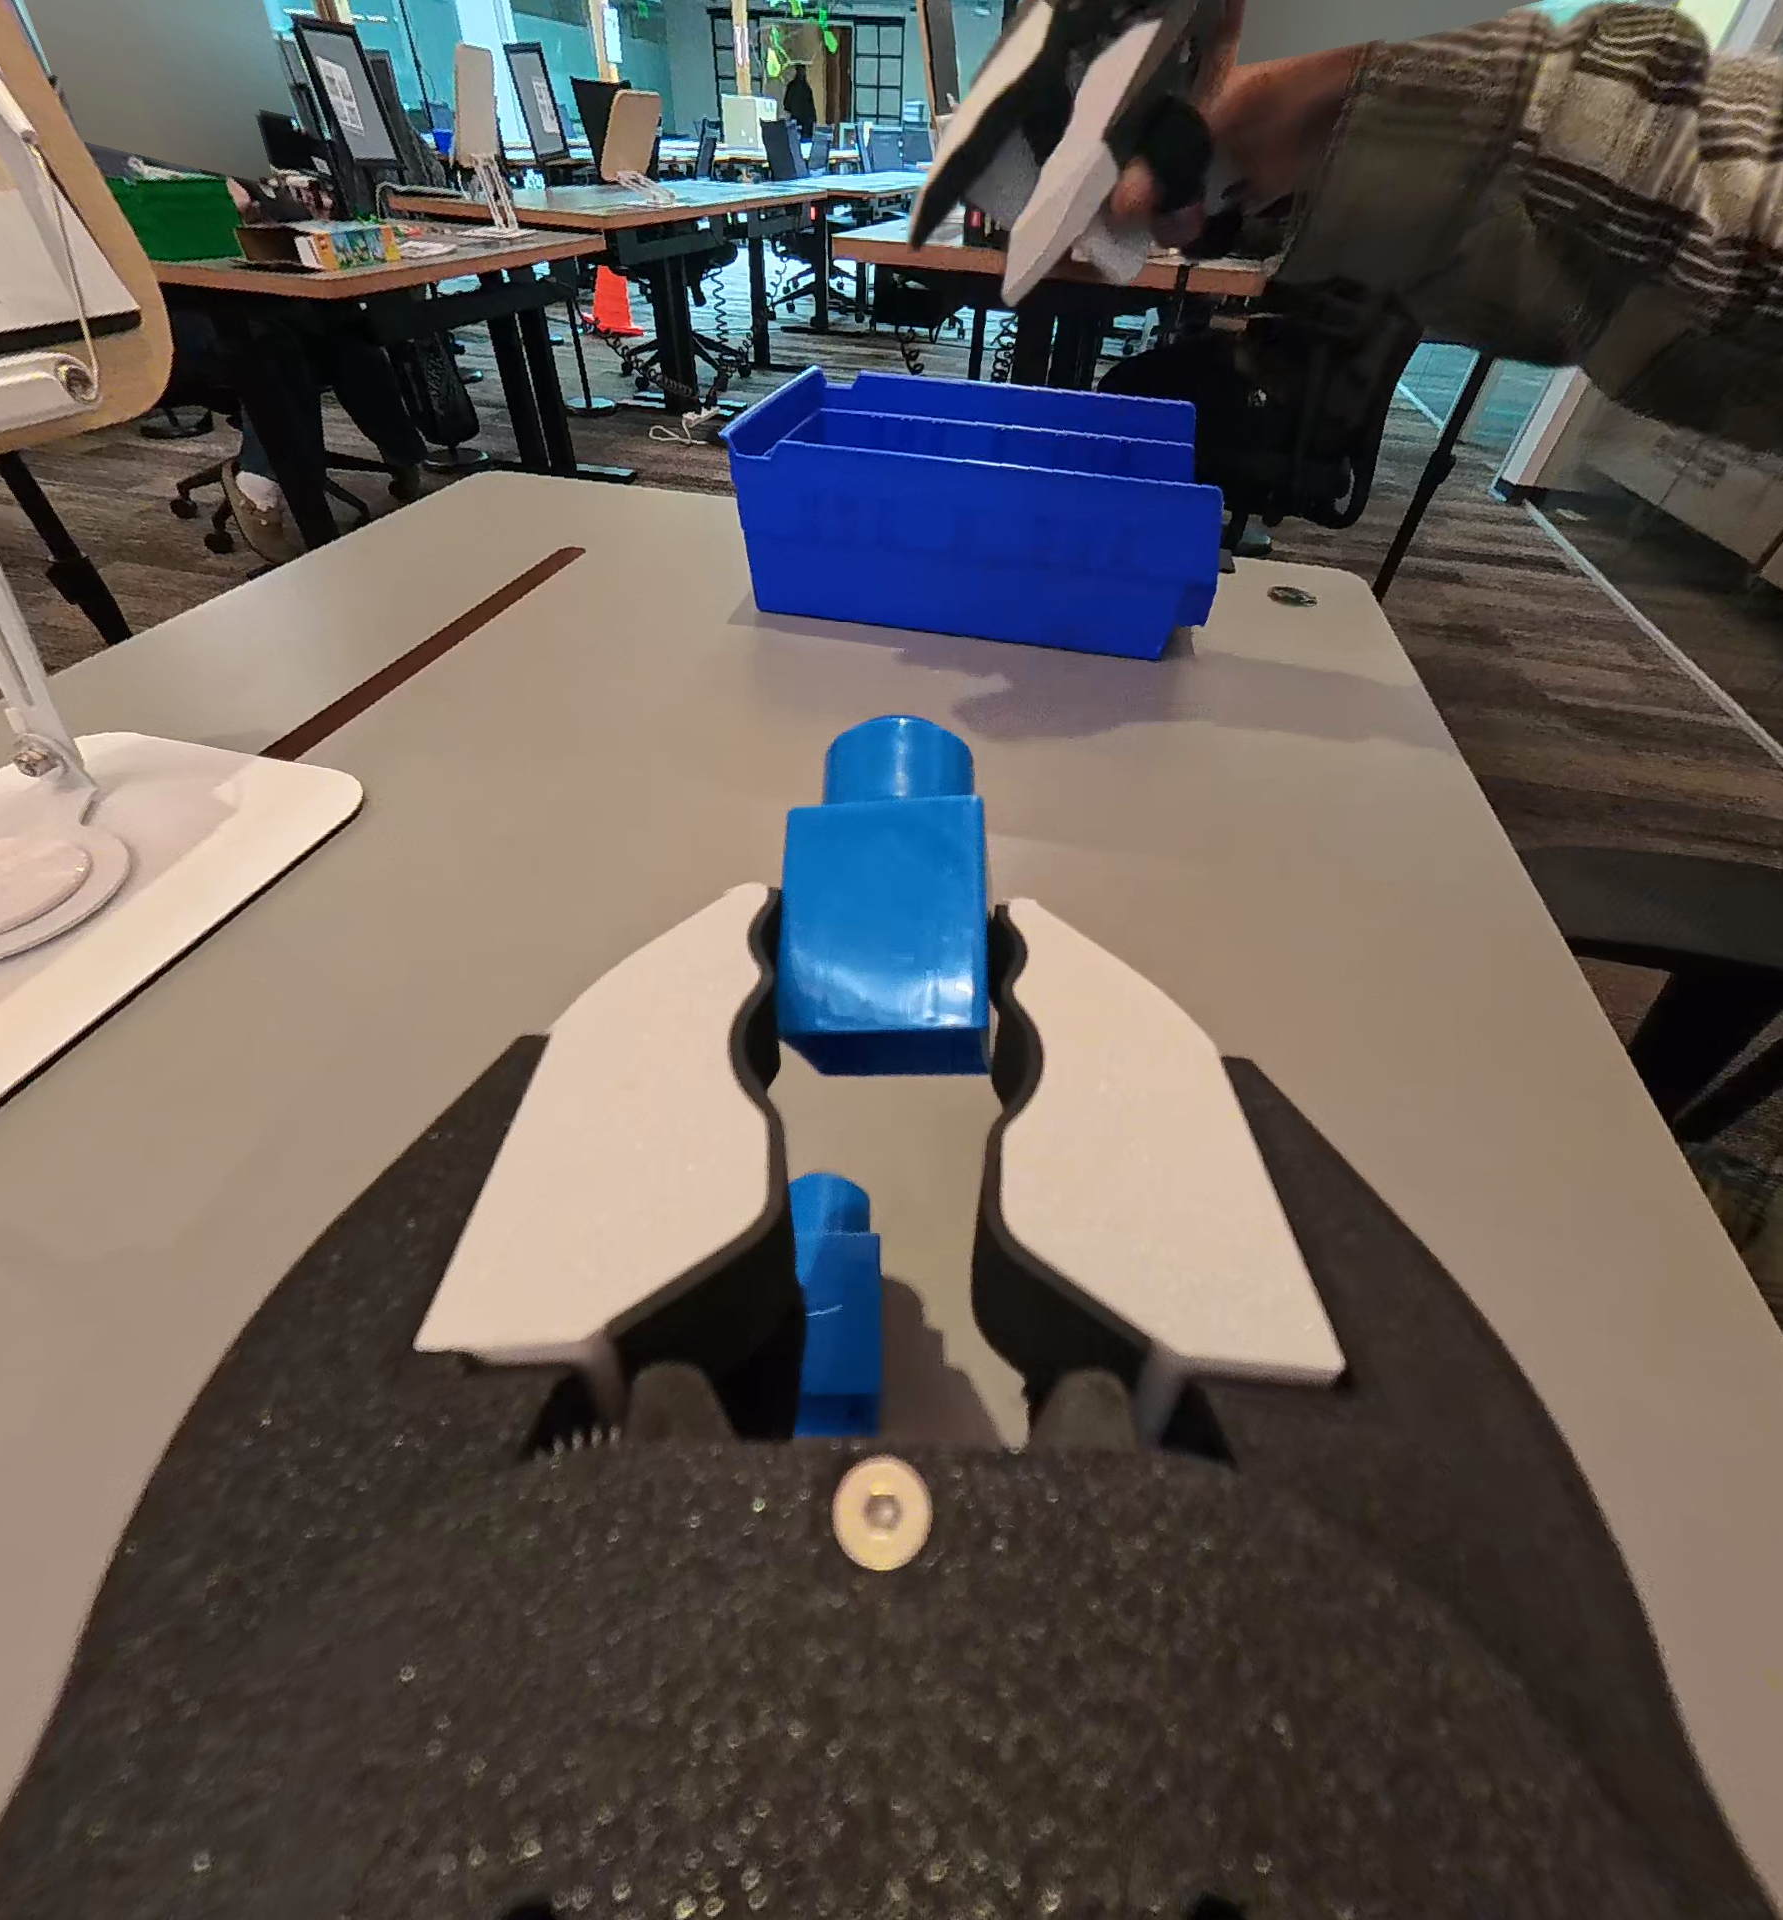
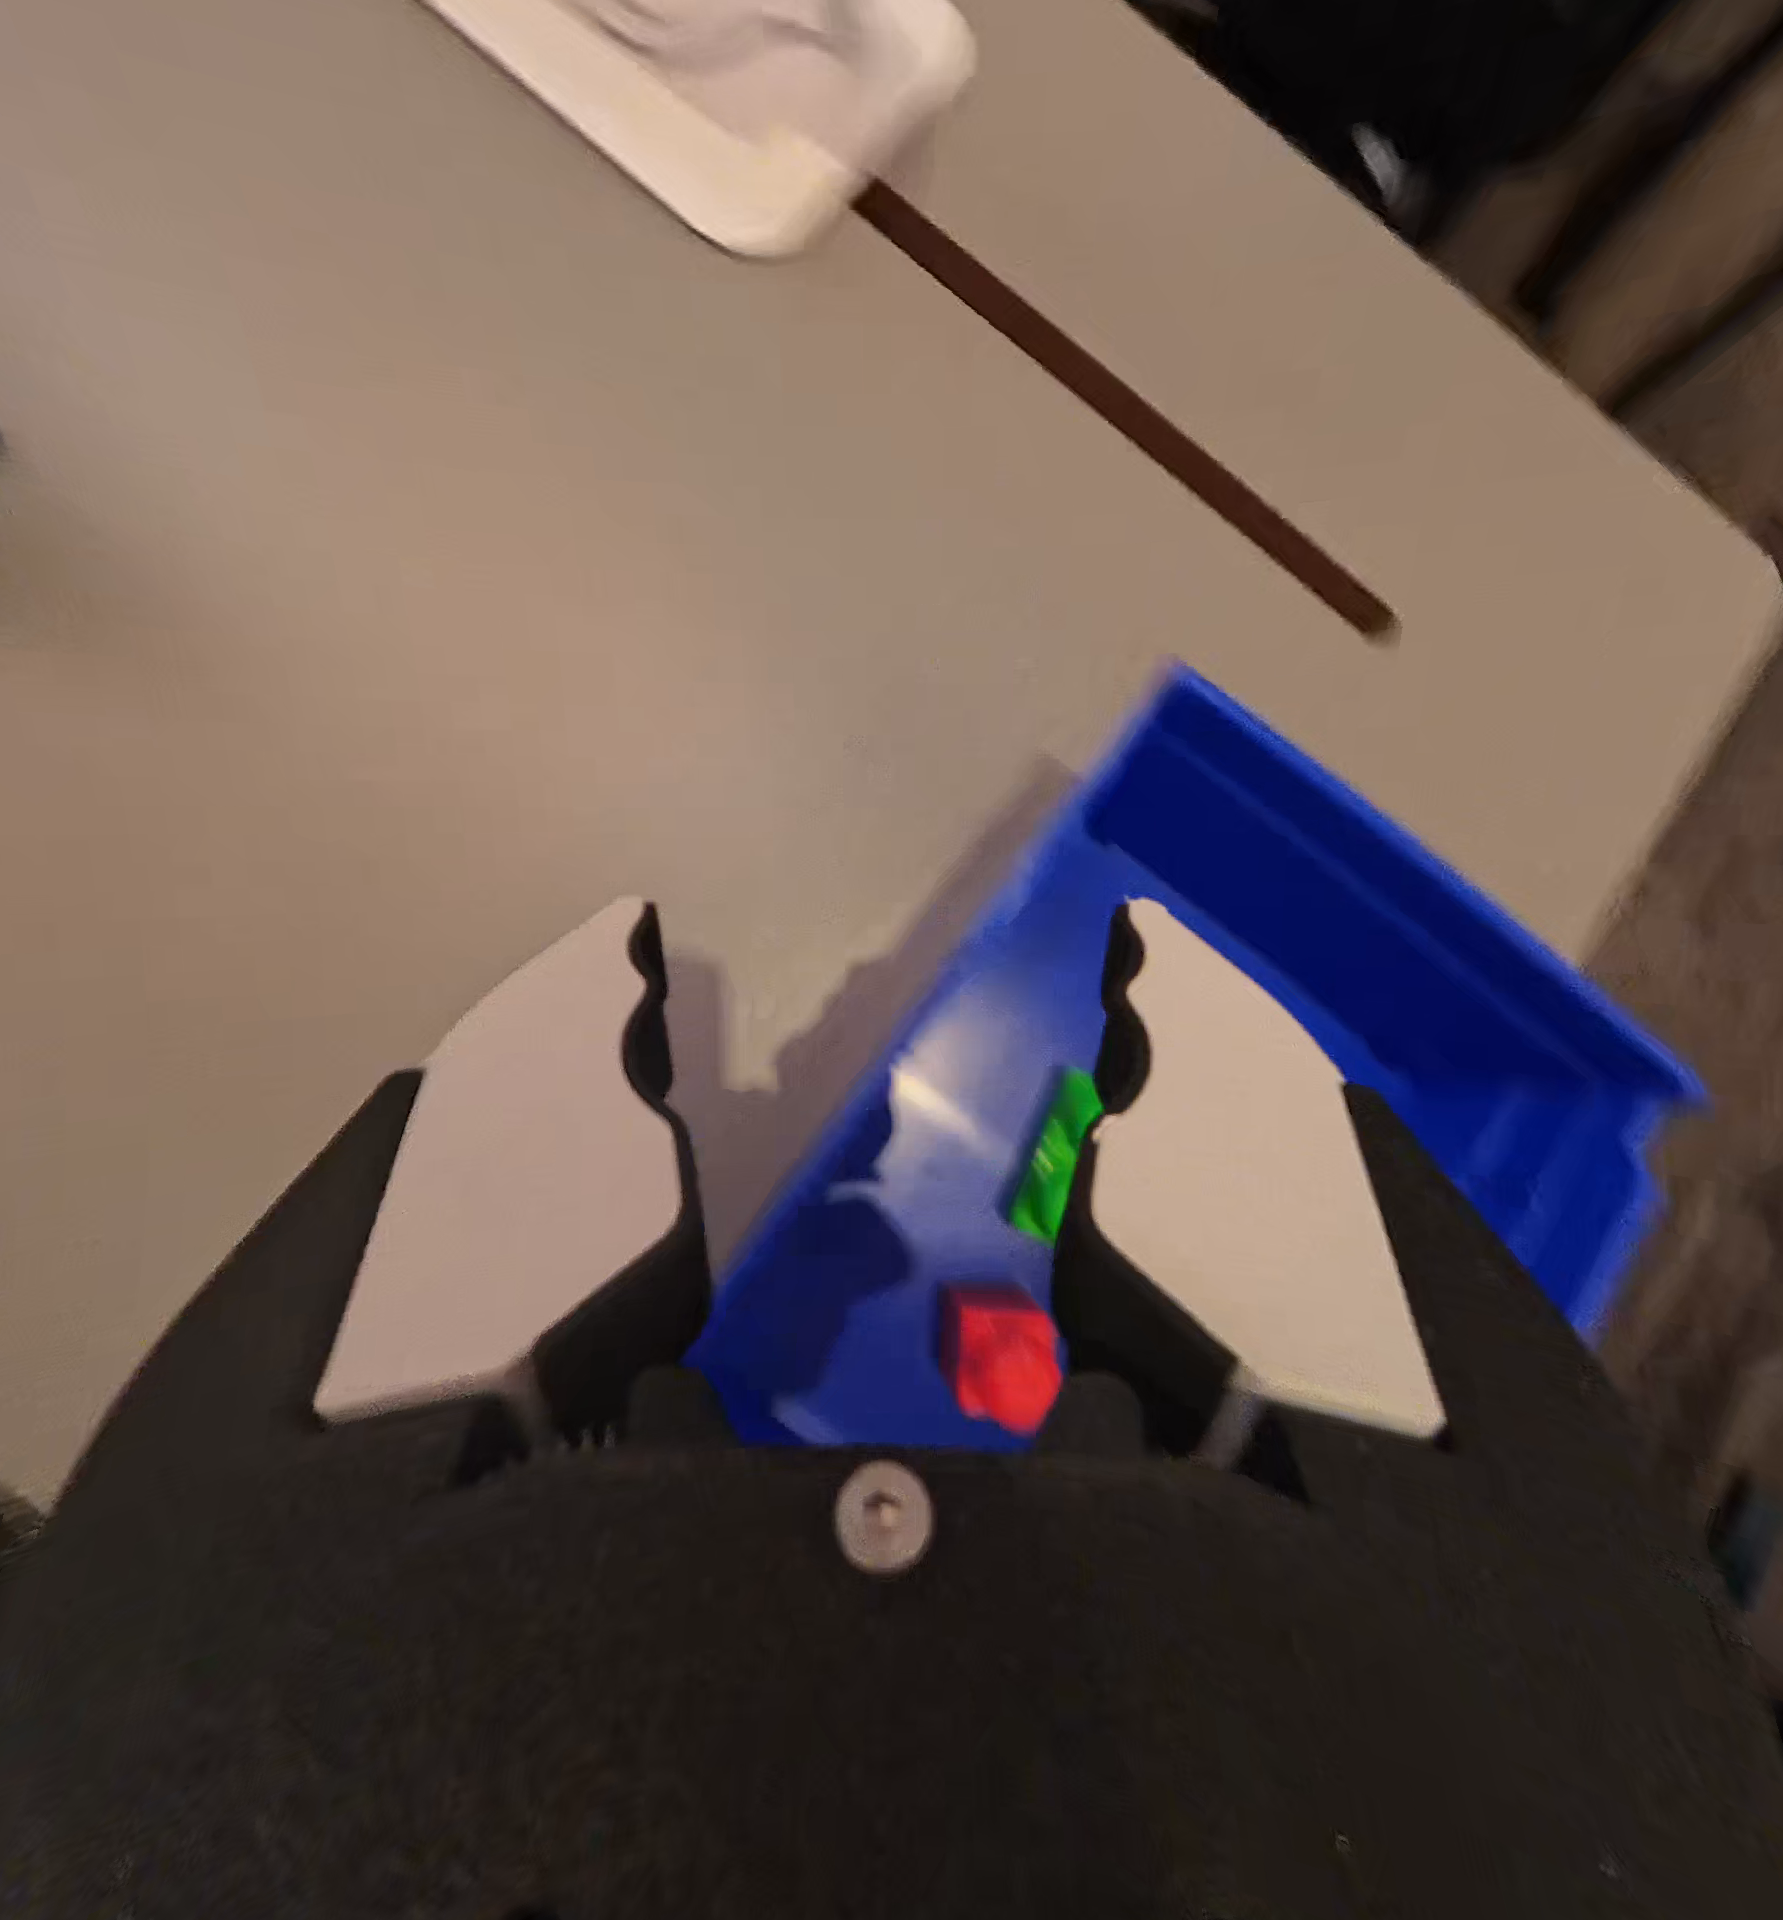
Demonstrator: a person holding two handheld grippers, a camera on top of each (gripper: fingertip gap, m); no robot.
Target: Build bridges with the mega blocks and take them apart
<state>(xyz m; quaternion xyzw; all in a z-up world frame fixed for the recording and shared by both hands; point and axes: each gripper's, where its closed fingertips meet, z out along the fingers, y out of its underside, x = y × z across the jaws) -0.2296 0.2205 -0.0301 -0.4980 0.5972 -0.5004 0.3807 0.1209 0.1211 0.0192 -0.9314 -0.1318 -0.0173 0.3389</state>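
Note:
My left gripper (image 1: 882,914) is shut on a blue one-stud block (image 1: 882,925) and holds it above the grey table (image 1: 554,831), stud pointing away. A second blue one-stud block (image 1: 837,1309) lies on the table below, between the fingers. My right gripper (image 2: 882,925) is open and empty, hovering over the blue bin (image 2: 1334,904). The bin holds a red block (image 2: 1001,1361) and a green block (image 2: 1053,1153). In the left wrist view the right gripper (image 1: 1012,208) shows high above the bin (image 1: 970,520), held by a hand in a plaid sleeve.
A white stand base (image 1: 139,862) sits at the table's left, also in the right wrist view (image 2: 762,114). A dark slot (image 1: 430,649) runs across the table. The table's right edge drops to carpet. Office desks and chairs stand beyond.

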